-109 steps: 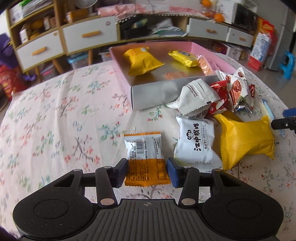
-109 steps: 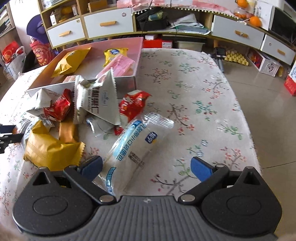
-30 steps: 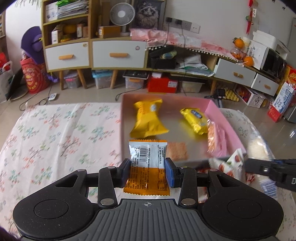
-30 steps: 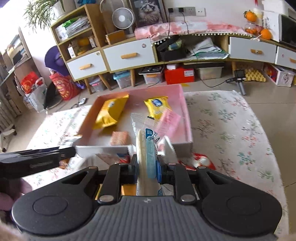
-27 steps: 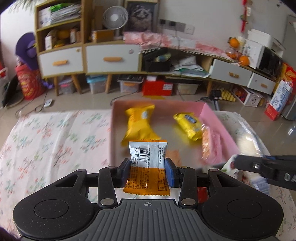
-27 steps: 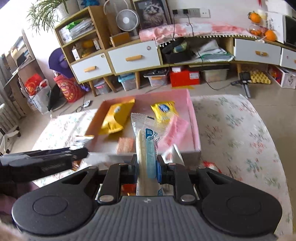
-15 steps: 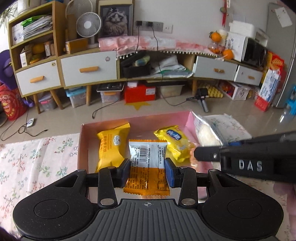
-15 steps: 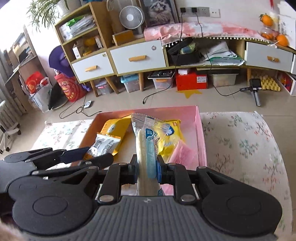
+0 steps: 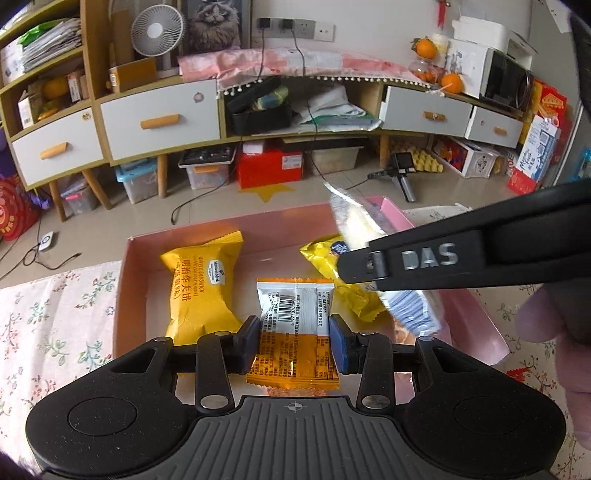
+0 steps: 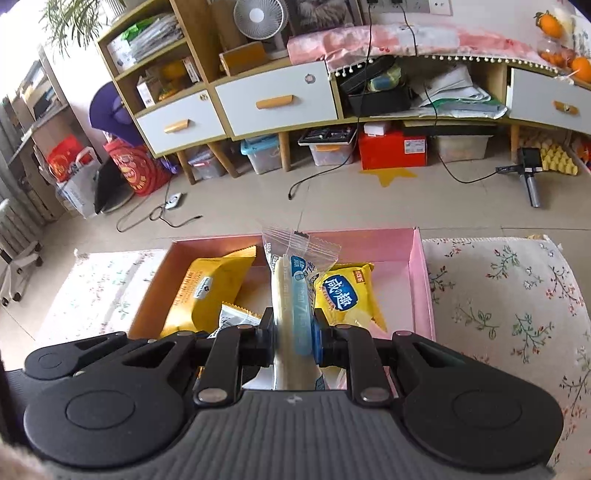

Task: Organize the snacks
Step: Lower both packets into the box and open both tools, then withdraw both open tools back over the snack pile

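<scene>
Over the pink box, the left gripper has its fingers clamped on an orange-and-white packet; the right gripper has its fingers clamped on a clear blue-printed packet.

This is a lived-in home, most likely a living room. A long wooden sideboard with white drawers runs along the wall, its shelves stuffed with papers and boxes. On top stand a desk fan, a framed cat picture and oranges. Plastic storage bins and a red box sit beneath it on the tiled floor, among trailing cables. A floral tablecloth covers the table in the foreground.
</scene>
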Demonstrator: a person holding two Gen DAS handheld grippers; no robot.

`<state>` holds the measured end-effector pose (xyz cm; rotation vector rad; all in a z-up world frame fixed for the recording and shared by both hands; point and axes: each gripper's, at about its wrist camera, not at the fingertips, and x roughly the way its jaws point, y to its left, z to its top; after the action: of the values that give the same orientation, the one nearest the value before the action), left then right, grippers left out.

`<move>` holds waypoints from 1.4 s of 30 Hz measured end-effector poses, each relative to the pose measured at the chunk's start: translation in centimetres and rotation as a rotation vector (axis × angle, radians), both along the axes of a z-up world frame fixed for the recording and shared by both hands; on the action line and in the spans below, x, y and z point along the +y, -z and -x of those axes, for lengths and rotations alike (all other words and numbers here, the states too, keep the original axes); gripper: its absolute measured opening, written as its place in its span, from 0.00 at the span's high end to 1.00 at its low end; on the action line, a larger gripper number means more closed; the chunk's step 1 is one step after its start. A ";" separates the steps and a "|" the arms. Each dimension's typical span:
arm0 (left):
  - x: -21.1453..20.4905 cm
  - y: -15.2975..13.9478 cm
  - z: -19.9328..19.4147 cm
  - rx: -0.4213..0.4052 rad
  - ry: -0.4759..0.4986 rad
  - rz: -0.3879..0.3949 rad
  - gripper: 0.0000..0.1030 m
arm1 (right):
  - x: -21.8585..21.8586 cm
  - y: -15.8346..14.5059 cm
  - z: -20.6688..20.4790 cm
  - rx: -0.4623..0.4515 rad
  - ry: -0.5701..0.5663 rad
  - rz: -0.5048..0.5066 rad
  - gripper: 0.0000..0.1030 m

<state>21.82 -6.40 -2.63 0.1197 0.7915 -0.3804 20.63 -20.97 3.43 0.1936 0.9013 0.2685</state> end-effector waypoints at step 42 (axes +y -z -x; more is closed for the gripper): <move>0.7 -3.2 8.5 -0.008 0.004 -0.046 0.10 | -1.4 -3.6 6.8 -0.052 0.042 0.056 0.12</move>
<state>13.34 -5.71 0.59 0.1659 0.7928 -0.3659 13.82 -22.40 7.04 0.1524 0.8511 0.2082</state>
